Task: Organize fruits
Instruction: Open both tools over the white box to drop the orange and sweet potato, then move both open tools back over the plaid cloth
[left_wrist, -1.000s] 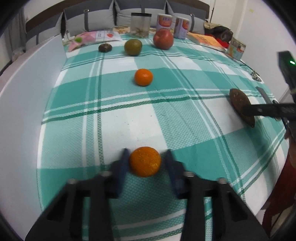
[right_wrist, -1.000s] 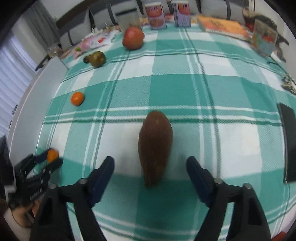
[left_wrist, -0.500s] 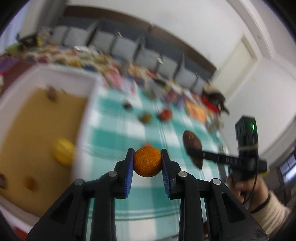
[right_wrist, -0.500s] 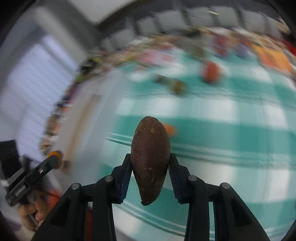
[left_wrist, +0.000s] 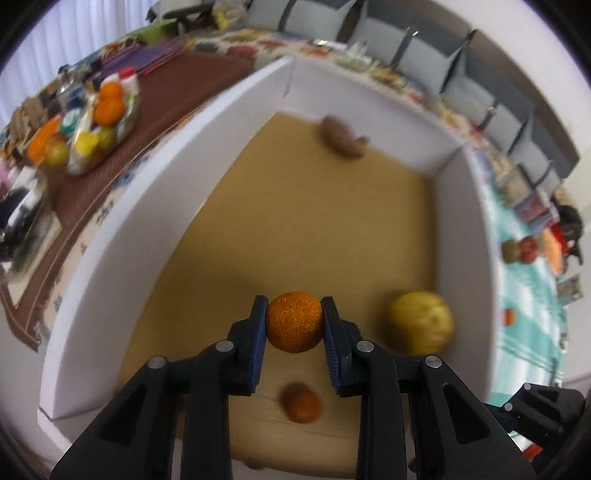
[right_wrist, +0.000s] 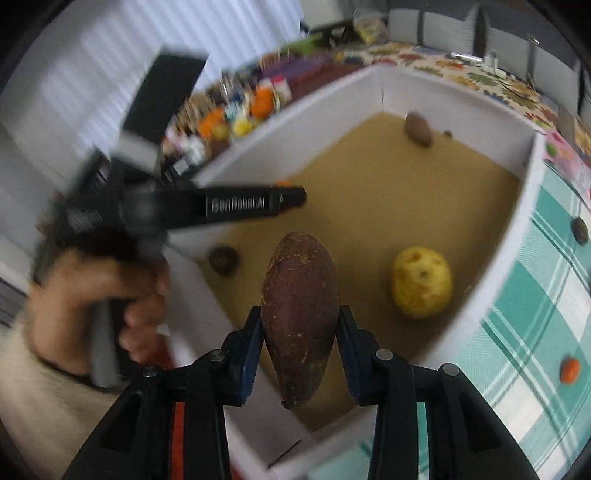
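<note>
Over the white-walled box (left_wrist: 133, 221), both grippers hang with fruit in their jaws. Left gripper (left_wrist: 293, 325): jaws clamped on a small round orange (left_wrist: 293, 321), bright, with pebbled skin, held above the tan cardboard floor. Right gripper (right_wrist: 300, 325): jaws clamped on a long brown fruit (right_wrist: 299, 314), oval and pointed at the lower end, dull reddish-brown skin with pale flecks; it stands nearly upright between the pads, over the near corner of the box.

Inside the box: a yellow fruit (left_wrist: 421, 323) near the right wall, a small orange fruit (left_wrist: 301, 402) below the left gripper's jaws, a brown fruit (left_wrist: 341, 138) at the far wall, and a dark round fruit (right_wrist: 222, 260) by the left wall in the right wrist view. All are blurred in the left wrist view.

The person's left hand (right_wrist: 96, 306) grips the left gripper's handle at the left of the right wrist view. The green checked cloth (right_wrist: 546, 332) lies right of the box, with a small orange (right_wrist: 570, 370) and a dark fruit (right_wrist: 580, 229) on it.

Change: one second back, both fruits lay on the cloth between parted jaws. Half a second back they were gripped and lifted above the cloth, the box off to the left. Now both are carried above the box interior.
</note>
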